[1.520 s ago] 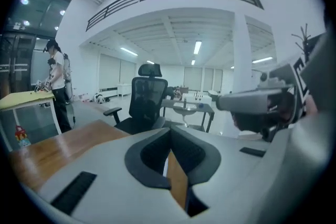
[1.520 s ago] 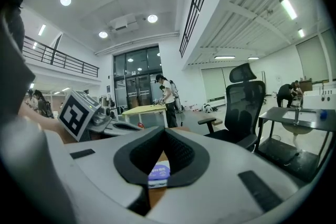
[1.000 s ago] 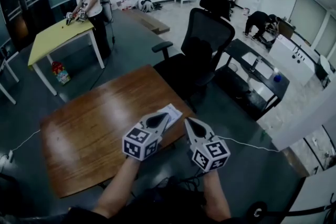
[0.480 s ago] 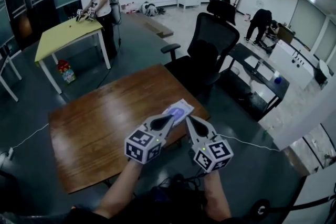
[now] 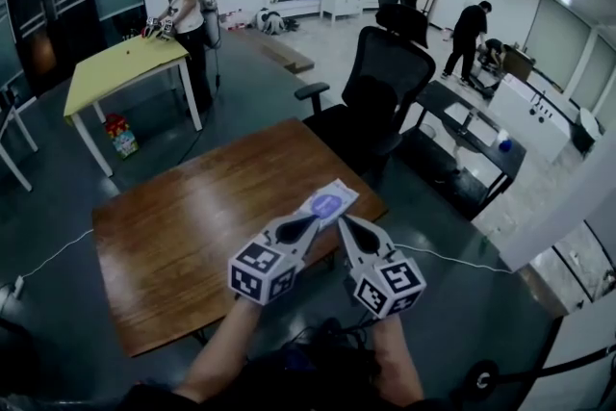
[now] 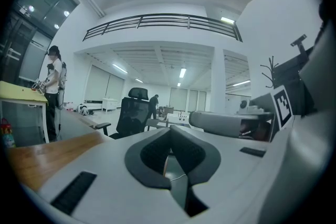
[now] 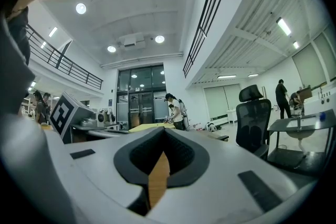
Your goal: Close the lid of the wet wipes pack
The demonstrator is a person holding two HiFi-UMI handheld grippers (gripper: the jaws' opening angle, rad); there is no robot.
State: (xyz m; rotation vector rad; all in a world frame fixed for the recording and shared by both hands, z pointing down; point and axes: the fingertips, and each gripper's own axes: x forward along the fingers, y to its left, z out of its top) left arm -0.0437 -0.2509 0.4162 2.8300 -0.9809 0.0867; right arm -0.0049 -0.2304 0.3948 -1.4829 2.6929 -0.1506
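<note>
The flat white wet wipes pack with a bluish oval lid patch lies on the brown wooden desk, close to its far right edge. It is too small in the head view to tell whether the lid is shut or raised, so the scene fits either a flap waiting to be pressed down or one already closed.

The left hand-held gripper and the right hand-held gripper hover side by side just short of the pack. Each has its jaws pressed together on nothing.

The desk top is glossy and otherwise bare. Behind it stands a black mesh office chair, on the grey floor of a large open office. A person works at a yellow-topped desk far left.
</note>
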